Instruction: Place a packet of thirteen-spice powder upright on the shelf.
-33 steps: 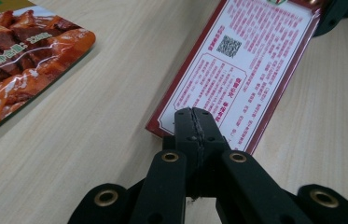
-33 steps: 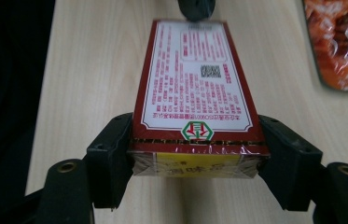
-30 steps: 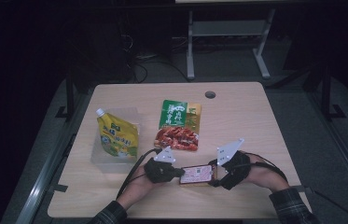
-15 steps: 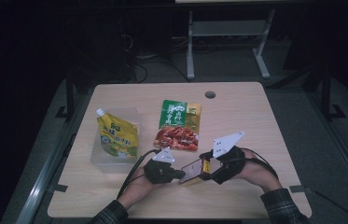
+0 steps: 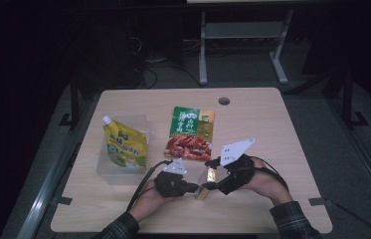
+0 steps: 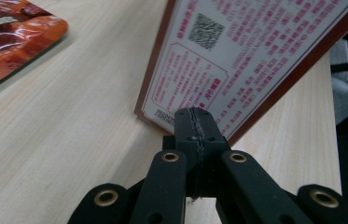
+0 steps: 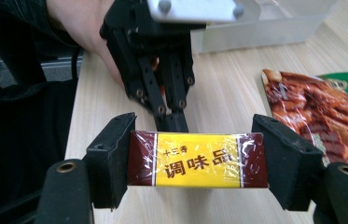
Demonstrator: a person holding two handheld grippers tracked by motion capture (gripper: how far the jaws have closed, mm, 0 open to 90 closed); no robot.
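You sit in a darkened lab or studio, your pale wooden table (image 5: 272, 124) with a cable hole (image 5: 224, 101) mid-frame, metal bench frame (image 5: 242, 47) and loose cables (image 5: 165, 69) on grey floor at the top.

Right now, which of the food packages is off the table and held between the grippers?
The small seasoning box, maroon and yellow, clamped by both grippers. The yellow spout pouch lies in its clear tray, and the green and red snack bag lies flat.
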